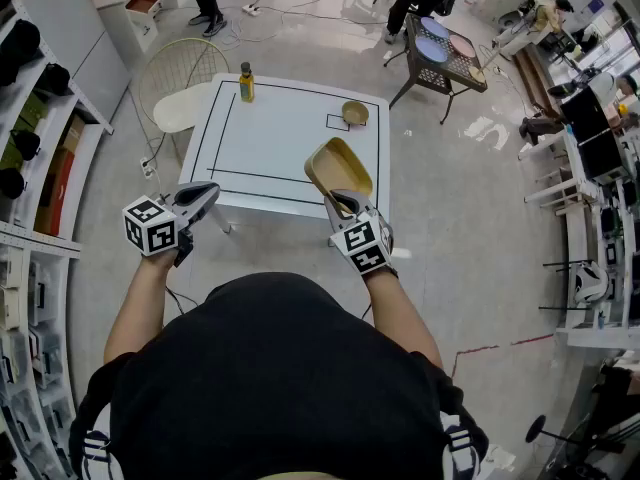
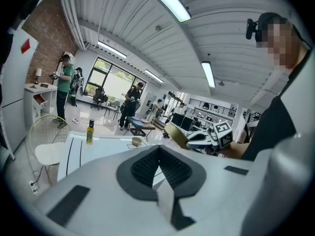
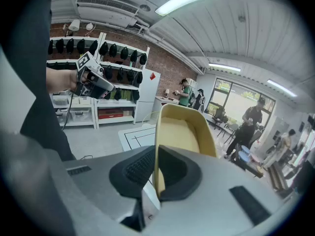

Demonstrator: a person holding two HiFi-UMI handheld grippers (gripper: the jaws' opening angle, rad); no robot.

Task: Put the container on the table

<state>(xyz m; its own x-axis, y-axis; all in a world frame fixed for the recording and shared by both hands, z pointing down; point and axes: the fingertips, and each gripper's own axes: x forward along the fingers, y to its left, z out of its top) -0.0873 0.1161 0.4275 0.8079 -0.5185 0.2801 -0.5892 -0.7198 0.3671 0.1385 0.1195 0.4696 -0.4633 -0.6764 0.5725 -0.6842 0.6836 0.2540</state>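
the right gripper (image 1: 340, 200) (image 3: 156, 154) has its jaws clamped on one wall of the tan container (image 1: 338, 168) (image 3: 184, 132), the rim pinched between the pads. the container is tipped up on its side, its open hollow facing the person, over the white table (image 1: 280, 143) at the table's 5 o'clock edge. the left gripper (image 1: 207, 195) (image 2: 158, 157) hangs just off the 7 o'clock corner; its pads are pressed together with nothing between them. on the tabletop a yellow bottle (image 1: 246, 83) (image 2: 90, 132) stands upright at 11 o'clock and a small bowl (image 1: 354, 113) (image 2: 137, 141) sits at 1 o'clock, just beside a small black-outlined rectangle (image 1: 337, 122). both are well apart from the container.
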